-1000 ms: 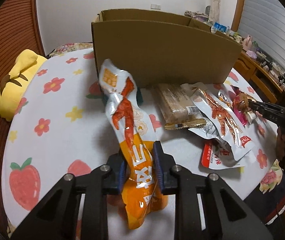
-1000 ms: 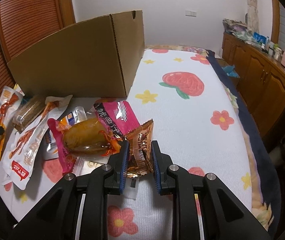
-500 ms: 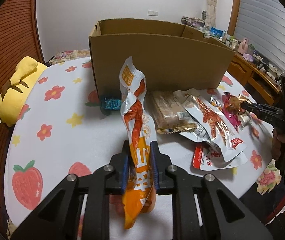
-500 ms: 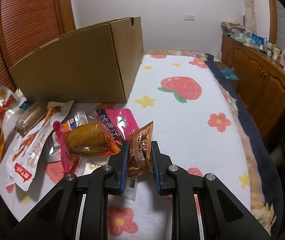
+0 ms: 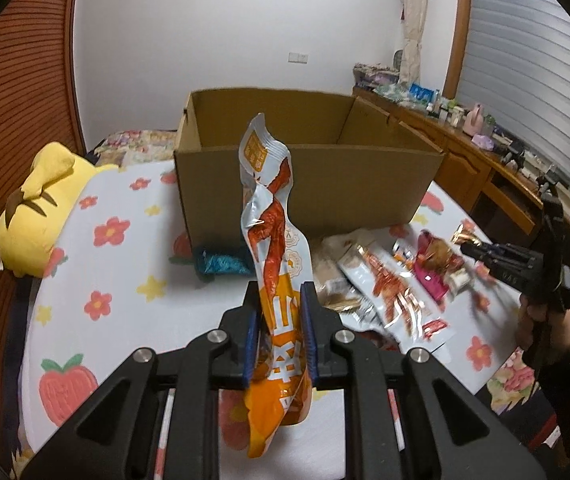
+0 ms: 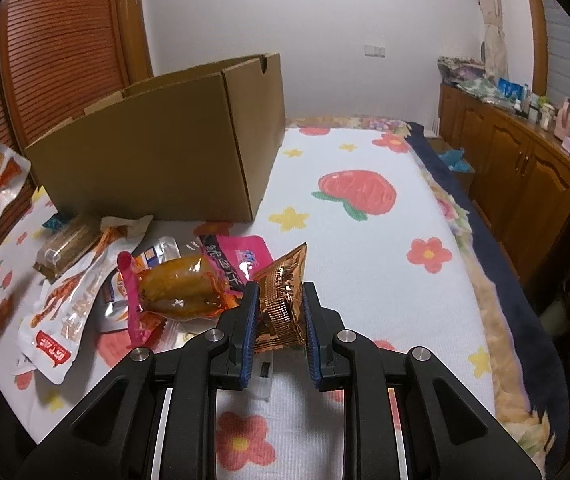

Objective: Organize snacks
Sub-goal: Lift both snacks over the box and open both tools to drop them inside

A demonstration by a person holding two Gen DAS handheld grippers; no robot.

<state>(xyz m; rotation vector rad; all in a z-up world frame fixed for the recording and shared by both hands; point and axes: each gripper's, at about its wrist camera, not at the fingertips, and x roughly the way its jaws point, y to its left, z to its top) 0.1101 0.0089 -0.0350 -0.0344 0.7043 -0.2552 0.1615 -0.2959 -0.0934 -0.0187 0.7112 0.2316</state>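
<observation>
Pinching the orange lower half of a long chicken-feet pouch [image 5: 273,248], the left gripper [image 5: 278,334] holds it upright above the bed [image 5: 97,280], before the near wall of the open cardboard box [image 5: 345,192]. The right gripper [image 6: 278,330] is clamped on a crinkled copper foil packet [image 6: 283,292] beside the snack pile [image 6: 85,280] near the bed's front edge. Both packs look light, floppy and slick, so gripping a flat sealed margin seems safest; the pouch's tall top may flop.
</observation>
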